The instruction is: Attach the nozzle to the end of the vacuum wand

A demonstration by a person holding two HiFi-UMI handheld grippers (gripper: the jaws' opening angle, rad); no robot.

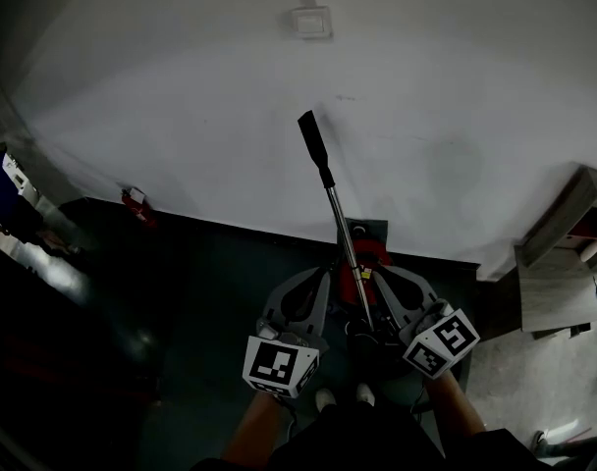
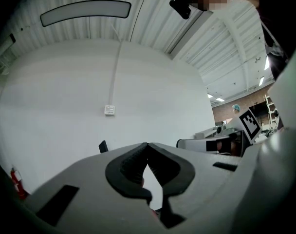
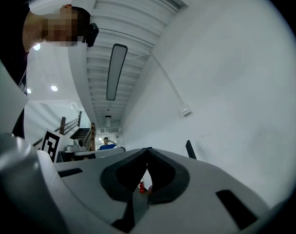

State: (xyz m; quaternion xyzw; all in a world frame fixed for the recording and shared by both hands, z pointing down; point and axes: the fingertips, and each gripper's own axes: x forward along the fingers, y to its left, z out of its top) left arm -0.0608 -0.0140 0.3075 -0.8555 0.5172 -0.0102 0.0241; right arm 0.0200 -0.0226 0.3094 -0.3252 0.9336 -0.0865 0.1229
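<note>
No writing, label or number is legible anywhere

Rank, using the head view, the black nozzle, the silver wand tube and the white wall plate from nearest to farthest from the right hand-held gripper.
1. The silver wand tube, just left of the right hand-held gripper.
2. The black nozzle, at the tube's far end.
3. The white wall plate, high on the wall, beyond the nozzle.

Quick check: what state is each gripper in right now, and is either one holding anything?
Left gripper: closed, jaws tip to tip, nothing between them.
Right gripper: closed, jaws together, holding nothing.
</note>
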